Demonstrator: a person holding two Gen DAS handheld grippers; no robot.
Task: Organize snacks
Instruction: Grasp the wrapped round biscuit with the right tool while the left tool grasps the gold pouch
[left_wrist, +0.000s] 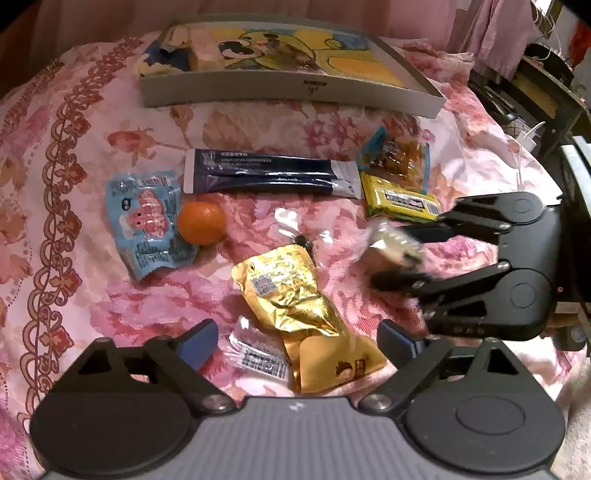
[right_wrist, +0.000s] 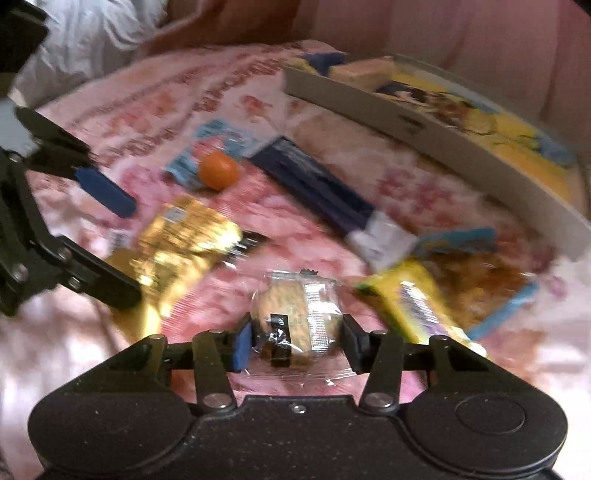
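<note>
Snacks lie scattered on a pink floral bedspread (left_wrist: 55, 184). My right gripper (right_wrist: 297, 343) is shut on a round cookie in a clear wrapper (right_wrist: 295, 317); in the left wrist view this gripper (left_wrist: 391, 258) reaches in from the right with the blurred cookie (left_wrist: 391, 242). My left gripper (left_wrist: 298, 342) is open, its blue pads either side of a gold foil pouch (left_wrist: 291, 295) without touching it. An orange (left_wrist: 201, 222) rests against a light blue packet (left_wrist: 147, 218). A shallow grey box (left_wrist: 288, 92) with a cartoon lining stands at the back.
A long dark blue stick pack (left_wrist: 273, 177), a yellow pack (left_wrist: 399, 201) and a blue-edged bag of brown snacks (left_wrist: 402, 155) lie mid-bed. A pale bar (left_wrist: 205, 48) sits in the box. A small clear barcoded wrapper (left_wrist: 258, 356) lies beside the gold pouch. Dark furniture (left_wrist: 535, 85) stands to the right.
</note>
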